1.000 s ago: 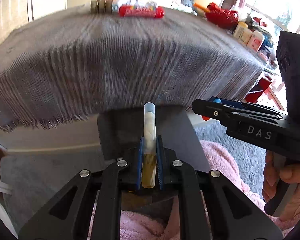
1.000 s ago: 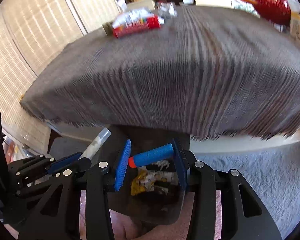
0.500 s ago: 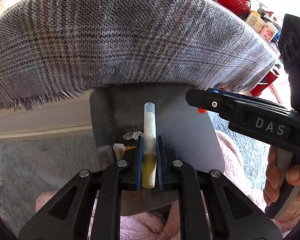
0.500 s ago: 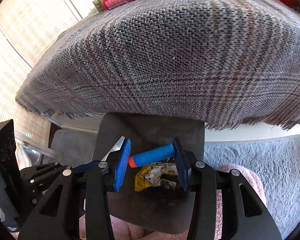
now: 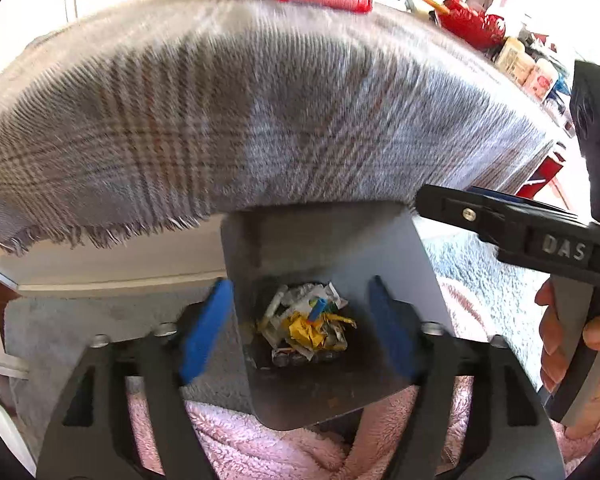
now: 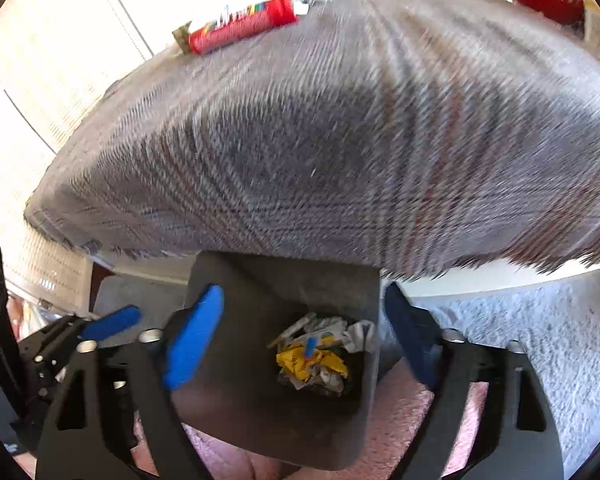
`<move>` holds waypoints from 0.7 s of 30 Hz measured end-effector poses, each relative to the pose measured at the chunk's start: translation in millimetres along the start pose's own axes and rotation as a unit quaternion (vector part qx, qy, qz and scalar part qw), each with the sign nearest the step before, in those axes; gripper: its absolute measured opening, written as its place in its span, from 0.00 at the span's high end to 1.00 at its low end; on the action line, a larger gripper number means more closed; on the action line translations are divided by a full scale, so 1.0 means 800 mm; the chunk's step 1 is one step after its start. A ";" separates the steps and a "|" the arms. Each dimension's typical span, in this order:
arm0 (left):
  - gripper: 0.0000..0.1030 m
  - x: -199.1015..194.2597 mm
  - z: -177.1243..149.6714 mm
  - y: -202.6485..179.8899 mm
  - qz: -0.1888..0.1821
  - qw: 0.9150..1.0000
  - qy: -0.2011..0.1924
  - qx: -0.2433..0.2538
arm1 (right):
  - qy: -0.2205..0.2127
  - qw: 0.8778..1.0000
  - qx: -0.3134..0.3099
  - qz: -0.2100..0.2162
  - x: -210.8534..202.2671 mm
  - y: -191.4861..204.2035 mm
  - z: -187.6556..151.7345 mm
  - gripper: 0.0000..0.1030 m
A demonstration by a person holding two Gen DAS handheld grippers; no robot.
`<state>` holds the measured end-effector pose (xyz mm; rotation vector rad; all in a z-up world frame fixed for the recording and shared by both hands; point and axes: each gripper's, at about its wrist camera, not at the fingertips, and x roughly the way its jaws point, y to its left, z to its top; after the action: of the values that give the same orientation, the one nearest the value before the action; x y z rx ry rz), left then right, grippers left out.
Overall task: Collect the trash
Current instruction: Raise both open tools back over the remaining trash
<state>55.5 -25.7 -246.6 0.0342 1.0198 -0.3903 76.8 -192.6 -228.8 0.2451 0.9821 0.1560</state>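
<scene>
Both the left gripper [image 5: 300, 316] and right gripper [image 6: 300, 340] hang over the grey bin [image 5: 328, 240], jaws opening wide and empty; the trash [image 5: 304, 328] lies at its bottom; the near-hanging plaid cloth [image 5: 220, 120] could snag a finger on the way up.

Open bin [image 5: 332, 240] mouth below both claws, table edge [image 5: 100, 276] (cloth-draped) just beyond.

Right gripper [image 6: 302, 330]: jaws opening, nothing between the pads
Bin [image 6: 260, 280]: dark, directly below (crumpled trash [image 6: 314, 360] inside)
Plaid cloth [image 6: 340, 140]: covers table beyond
Red tube [image 6: 242, 28]: far edge
</scene>
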 end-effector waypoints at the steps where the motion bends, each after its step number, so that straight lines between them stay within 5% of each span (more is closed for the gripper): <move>1: 0.17 -0.008 0.003 0.001 0.001 1.000 -0.007 -0.001 | -0.005 1.000 -0.005 -0.005 -0.005 0.000 0.002 0.03; 4: 0.08 -0.029 0.013 0.003 0.003 1.000 -0.027 -0.003 | -0.017 1.000 -0.010 -0.009 -0.022 -0.006 0.010 0.03; 21: 0.08 -0.089 0.092 0.028 0.049 0.993 -0.105 0.002 | -0.110 0.994 -0.020 -0.021 -0.081 -0.008 0.109 0.03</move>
<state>90.5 1.8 -151.5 0.0450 0.8060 -0.2984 114.4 -225.8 -132.3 0.2000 0.7639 0.1078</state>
